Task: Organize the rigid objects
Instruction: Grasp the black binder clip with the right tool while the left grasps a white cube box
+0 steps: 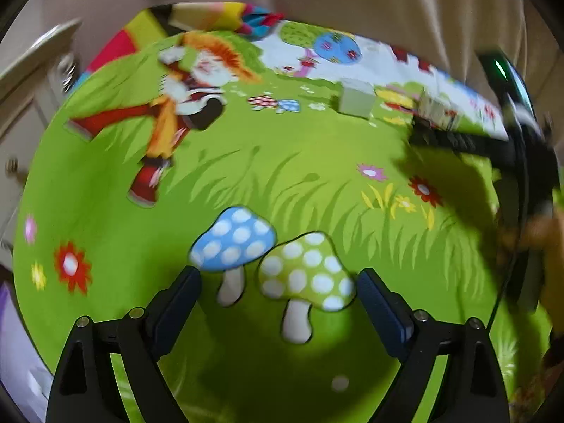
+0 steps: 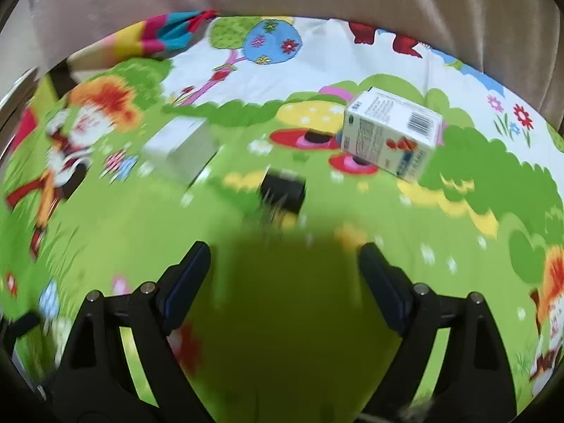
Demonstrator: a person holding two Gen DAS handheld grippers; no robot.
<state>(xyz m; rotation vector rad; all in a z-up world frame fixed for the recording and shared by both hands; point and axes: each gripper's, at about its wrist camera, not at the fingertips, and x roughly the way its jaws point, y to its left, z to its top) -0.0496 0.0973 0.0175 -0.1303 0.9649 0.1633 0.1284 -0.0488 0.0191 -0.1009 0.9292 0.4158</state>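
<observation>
Two claws hang over a tabletop (image 2: pixel 246 317) covered in a bright cartoon meadow cloth. The left claw (image 1: pixel 278 292) is spread wide and empty; so is the right claw (image 2: pixel 283 266). A printed white carton (image 2: pixel 391 134) sits upright; a plain white box (image 2: pixel 179 148) lies well left of it, a small black object (image 2: pixel 282 190) between them, nearer. Both views are blurred, so a hasty reach could knock the carton over.
</observation>
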